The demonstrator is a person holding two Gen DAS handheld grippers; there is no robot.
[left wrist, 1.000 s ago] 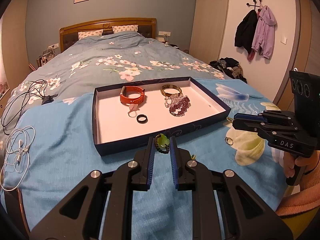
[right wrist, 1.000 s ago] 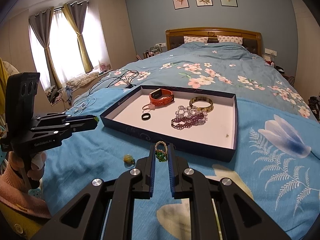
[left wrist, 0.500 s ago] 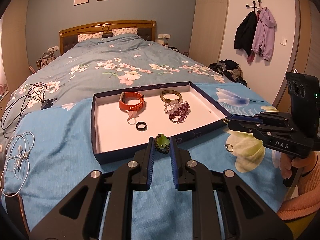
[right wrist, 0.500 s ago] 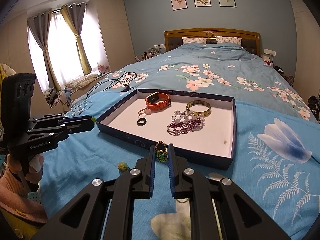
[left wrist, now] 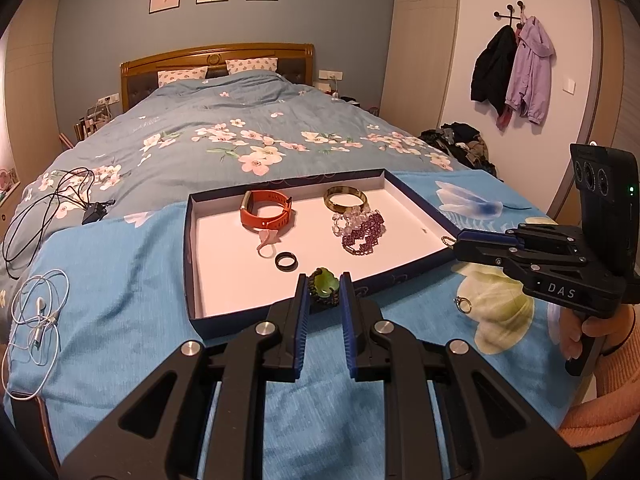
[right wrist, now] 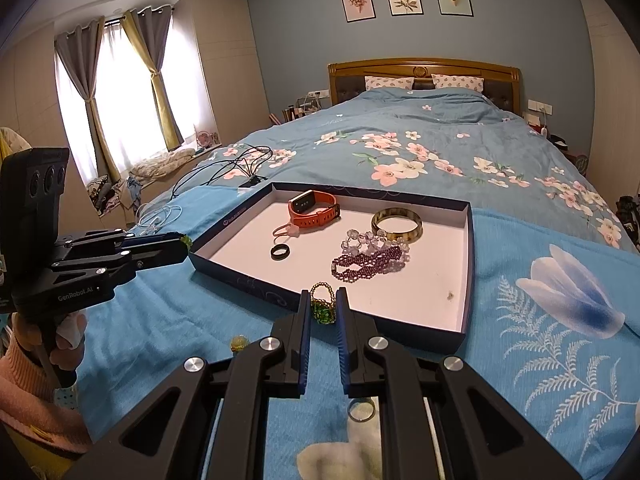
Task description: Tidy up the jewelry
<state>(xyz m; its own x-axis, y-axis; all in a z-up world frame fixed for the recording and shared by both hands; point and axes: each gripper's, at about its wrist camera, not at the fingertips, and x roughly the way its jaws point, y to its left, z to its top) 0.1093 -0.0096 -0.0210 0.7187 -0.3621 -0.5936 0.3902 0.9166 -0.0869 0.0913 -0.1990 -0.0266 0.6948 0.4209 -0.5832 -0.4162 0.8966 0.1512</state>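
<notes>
Left gripper (left wrist: 323, 292), lettered "GenRobot.AI", clenched on a green pendant (left wrist: 323, 282) at the near rim of the navy tray (left wrist: 191, 216). Right gripper (right wrist: 323, 306), marked "DAS", pinching a gold-and-green beaded ring (right wrist: 322, 304) over that near edge.

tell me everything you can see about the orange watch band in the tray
The orange watch band looks like a rubbery fitness band with a small dark rectangular screen on its left side in the right wrist view. It is buckled into a loop and lies on the white floor of the dark blue tray, towards the far left corner. A pale pink loop charm lies against its near edge. No claw touches it.
</notes>
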